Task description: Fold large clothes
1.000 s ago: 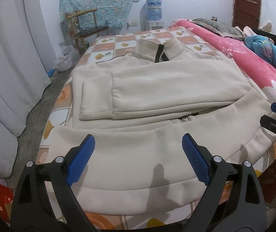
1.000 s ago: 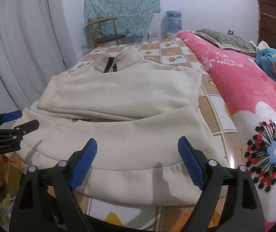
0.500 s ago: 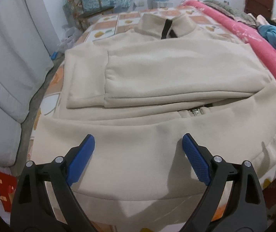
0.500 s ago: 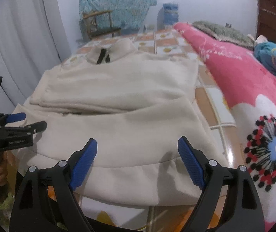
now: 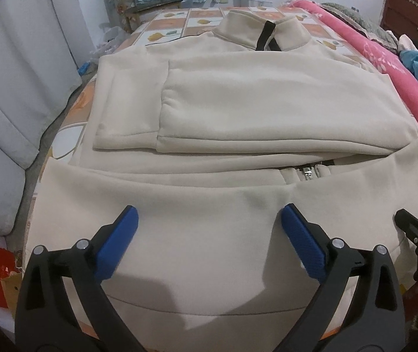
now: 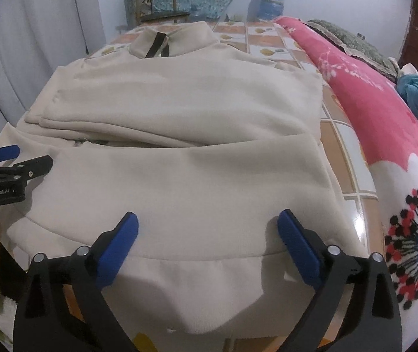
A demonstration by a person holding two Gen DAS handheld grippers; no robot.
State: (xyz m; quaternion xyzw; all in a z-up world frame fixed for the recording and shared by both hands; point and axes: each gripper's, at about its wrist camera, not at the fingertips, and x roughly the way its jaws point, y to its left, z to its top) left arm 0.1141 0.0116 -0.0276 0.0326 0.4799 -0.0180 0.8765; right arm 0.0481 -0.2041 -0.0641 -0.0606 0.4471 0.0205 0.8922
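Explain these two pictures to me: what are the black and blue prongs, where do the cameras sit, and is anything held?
A person holds a two-finger tool in each hand, with a camera on each looking along its fingers. One picture looks over the left tool, the other over the right tool. Both hang above the bottom hem of a cream zip-up jacket, sleeves folded across its chest, spread on a tiled tabletop. A pink floral blanket lies beside it. Both tools' jaws are opening; nothing is held.
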